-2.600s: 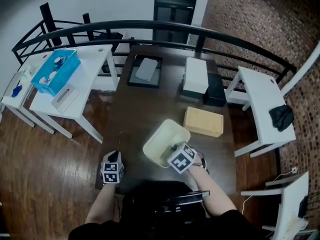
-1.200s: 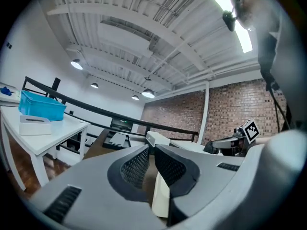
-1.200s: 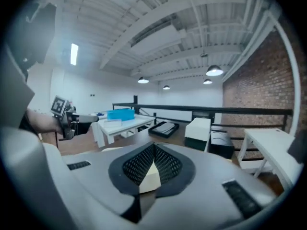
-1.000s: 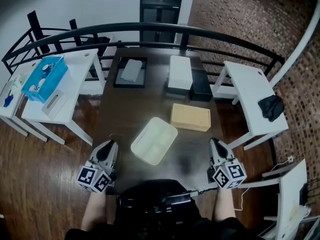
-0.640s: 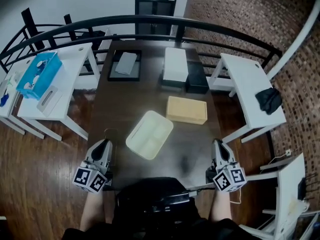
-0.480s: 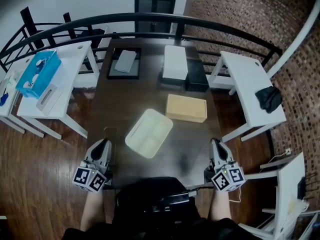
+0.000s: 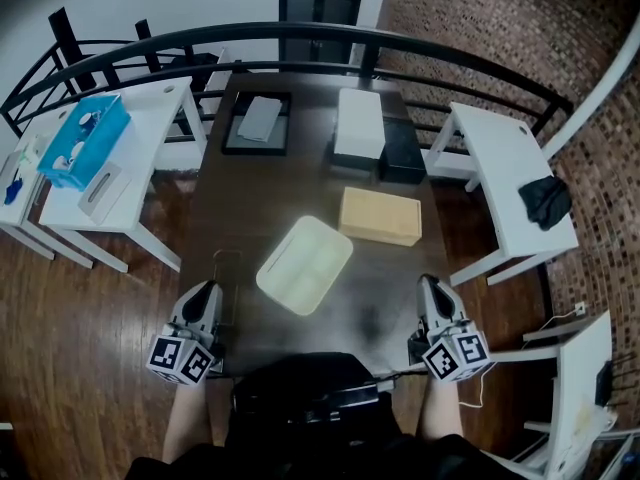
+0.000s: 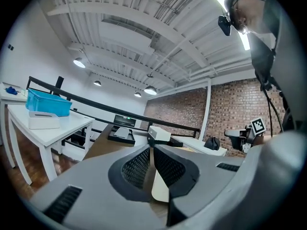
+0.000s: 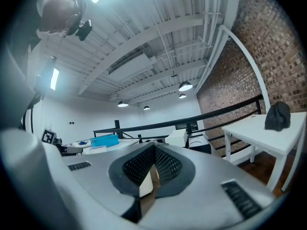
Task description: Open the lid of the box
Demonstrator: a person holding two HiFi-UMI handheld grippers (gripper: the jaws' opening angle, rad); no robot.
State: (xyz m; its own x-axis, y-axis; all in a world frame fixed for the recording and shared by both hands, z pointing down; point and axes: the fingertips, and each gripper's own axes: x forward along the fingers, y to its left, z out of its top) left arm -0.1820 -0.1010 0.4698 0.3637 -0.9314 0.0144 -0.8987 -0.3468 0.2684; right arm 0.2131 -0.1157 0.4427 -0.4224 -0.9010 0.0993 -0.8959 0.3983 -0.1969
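Cream lid [image 7: 305, 265], hollow side up as far as I can tell, lies at the centre of the frame on the dark table [image 7: 262, 190], just beside the tan box [image 7: 380, 216] to its upper right. Left gripper [image 7: 211, 290] at lower left and right gripper [image 7: 429, 282] at lower right are both closed on nothing, well apart from the lid. The lid looks like a light, stiff, smooth moulded shell — likely slippery on its broad face, so best pinched across the thin raised rim.

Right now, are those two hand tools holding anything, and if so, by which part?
Nothing is held. The left gripper and the right gripper are both shut and empty, near the table's front edge.
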